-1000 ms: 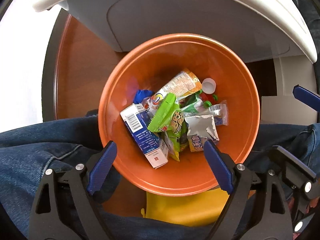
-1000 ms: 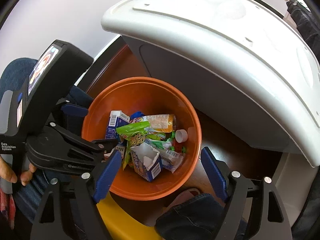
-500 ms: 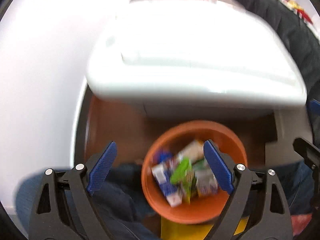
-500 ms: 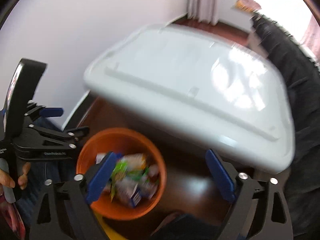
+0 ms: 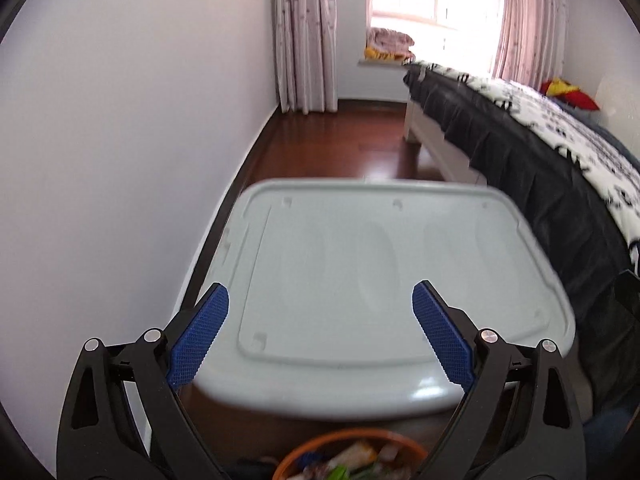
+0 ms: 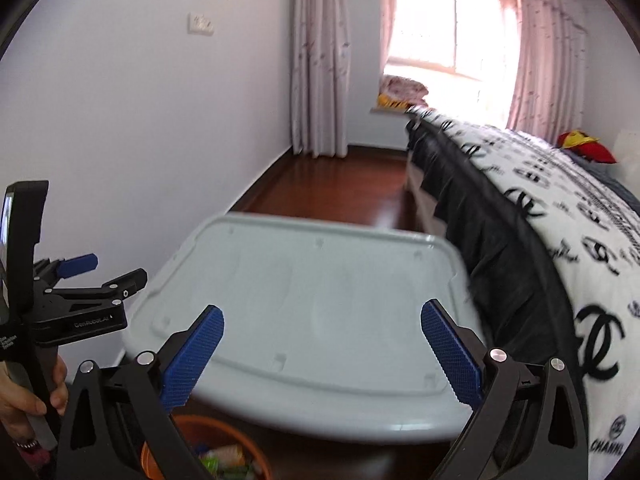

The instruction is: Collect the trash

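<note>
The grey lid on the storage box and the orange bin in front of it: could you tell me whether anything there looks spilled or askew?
Nothing stands out. The grey lid lies flat and bare, and the wrappers stay inside the orange bin.

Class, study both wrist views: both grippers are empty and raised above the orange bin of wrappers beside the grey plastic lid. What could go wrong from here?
1. The orange round bin of wrappers sits at the frame's bottom edge, half hidden under the pale grey plastic lid; a later drop could miss it.
2. The left gripper, its jaws opening and empty, and the empty right gripper are close together; they might collide.
</note>
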A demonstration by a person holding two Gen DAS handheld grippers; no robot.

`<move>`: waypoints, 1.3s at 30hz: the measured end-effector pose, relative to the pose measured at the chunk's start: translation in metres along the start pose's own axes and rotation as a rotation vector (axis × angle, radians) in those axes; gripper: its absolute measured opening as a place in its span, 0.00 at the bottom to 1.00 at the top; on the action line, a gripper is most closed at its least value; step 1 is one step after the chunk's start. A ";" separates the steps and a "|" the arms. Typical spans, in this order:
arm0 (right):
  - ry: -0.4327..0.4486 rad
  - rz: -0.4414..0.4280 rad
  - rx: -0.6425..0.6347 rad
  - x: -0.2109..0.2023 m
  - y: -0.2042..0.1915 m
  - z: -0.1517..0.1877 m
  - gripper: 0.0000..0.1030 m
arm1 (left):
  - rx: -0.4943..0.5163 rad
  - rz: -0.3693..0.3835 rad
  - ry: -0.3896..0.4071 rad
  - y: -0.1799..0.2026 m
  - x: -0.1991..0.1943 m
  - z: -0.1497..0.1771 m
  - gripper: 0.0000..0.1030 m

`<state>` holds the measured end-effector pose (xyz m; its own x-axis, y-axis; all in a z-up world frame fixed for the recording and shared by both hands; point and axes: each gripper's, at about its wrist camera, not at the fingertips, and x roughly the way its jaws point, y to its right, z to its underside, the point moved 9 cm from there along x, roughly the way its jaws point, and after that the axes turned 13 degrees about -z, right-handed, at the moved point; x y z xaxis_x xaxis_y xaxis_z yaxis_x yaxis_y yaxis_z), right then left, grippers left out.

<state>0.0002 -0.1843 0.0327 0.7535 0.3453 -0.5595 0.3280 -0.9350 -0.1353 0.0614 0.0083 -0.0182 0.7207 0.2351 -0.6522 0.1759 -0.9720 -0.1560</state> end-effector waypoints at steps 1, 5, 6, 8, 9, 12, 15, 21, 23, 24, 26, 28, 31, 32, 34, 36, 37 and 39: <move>0.011 0.007 0.002 0.001 0.003 -0.004 0.95 | -0.008 0.008 0.012 0.005 0.004 -0.010 0.88; 0.045 0.026 0.031 0.010 0.021 -0.018 0.95 | -0.006 0.009 0.046 0.020 0.016 -0.027 0.88; 0.049 0.031 0.038 0.011 0.025 -0.019 0.95 | -0.008 0.006 0.050 0.022 0.018 -0.029 0.88; 0.051 0.045 0.044 0.016 0.031 -0.022 0.95 | -0.023 0.012 0.051 0.026 0.026 -0.033 0.88; 0.056 0.053 0.047 0.018 0.034 -0.023 0.95 | -0.028 0.015 0.048 0.026 0.029 -0.034 0.88; 0.068 0.066 0.063 0.026 0.041 -0.020 0.95 | -0.034 0.011 0.027 0.027 0.041 -0.029 0.88; 0.050 0.063 0.085 0.039 0.048 -0.015 0.95 | -0.029 0.019 0.013 0.029 0.048 -0.025 0.88; 0.027 0.059 0.098 0.051 0.052 -0.010 0.95 | -0.012 0.021 0.001 0.031 0.053 -0.021 0.88; 0.026 0.061 0.095 0.052 0.053 -0.009 0.95 | -0.009 0.024 -0.004 0.031 0.054 -0.019 0.88; 0.026 0.060 0.096 0.052 0.052 -0.008 0.95 | -0.007 0.023 -0.004 0.031 0.054 -0.019 0.88; 0.025 0.058 0.101 0.053 0.053 -0.007 0.95 | -0.005 0.017 -0.003 0.031 0.055 -0.018 0.88; 0.024 0.059 0.102 0.054 0.055 -0.007 0.95 | -0.009 0.021 -0.005 0.029 0.054 -0.018 0.88; 0.021 0.057 0.102 0.054 0.053 -0.006 0.95 | -0.008 0.016 -0.005 0.028 0.053 -0.018 0.88; 0.020 0.057 0.101 0.054 0.054 -0.006 0.95 | -0.007 0.013 -0.003 0.027 0.053 -0.018 0.88; 0.020 0.060 0.100 0.054 0.054 -0.005 0.95 | -0.010 0.012 -0.001 0.027 0.052 -0.019 0.88; 0.020 0.060 0.101 0.054 0.054 -0.005 0.95 | -0.012 0.013 -0.002 0.026 0.052 -0.018 0.88; 0.021 0.060 0.101 0.054 0.054 -0.005 0.95 | -0.014 0.010 -0.001 0.025 0.052 -0.018 0.88; 0.020 0.061 0.102 0.054 0.054 -0.005 0.95 | -0.019 0.012 -0.003 0.024 0.053 -0.018 0.88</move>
<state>0.0616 -0.2158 -0.0011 0.7819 0.2883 -0.5527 0.2223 -0.9573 -0.1849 0.1158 -0.0030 -0.0430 0.7208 0.2238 -0.6560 0.1803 -0.9744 -0.1343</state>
